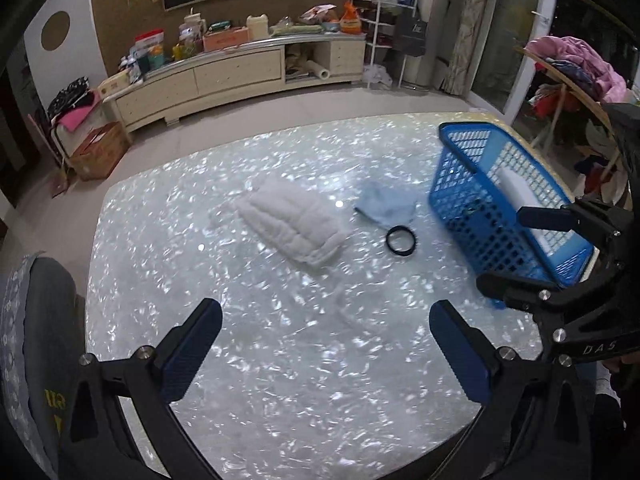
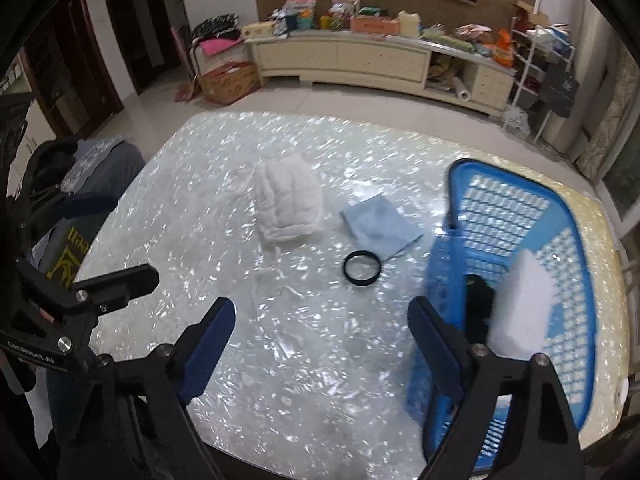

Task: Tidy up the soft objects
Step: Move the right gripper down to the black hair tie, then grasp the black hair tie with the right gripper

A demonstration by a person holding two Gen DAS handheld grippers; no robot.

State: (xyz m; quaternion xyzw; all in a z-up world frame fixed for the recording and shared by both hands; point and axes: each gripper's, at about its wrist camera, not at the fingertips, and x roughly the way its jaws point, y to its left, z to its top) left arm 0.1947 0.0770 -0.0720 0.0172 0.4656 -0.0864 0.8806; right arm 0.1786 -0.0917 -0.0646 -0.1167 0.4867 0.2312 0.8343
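Observation:
A folded white towel lies mid-table. A light blue cloth lies to its right, with a black ring band just in front of it. A blue plastic basket stands at the table's right side and holds a white sponge and a dark object. My left gripper is open and empty over the near table. My right gripper is open and empty, its right finger beside the basket's near wall.
The table has a shiny white pearl-patterned top. A grey garment hangs at its left edge. A long cream cabinet with clutter stands across the floor. A rack with clothes is at the right.

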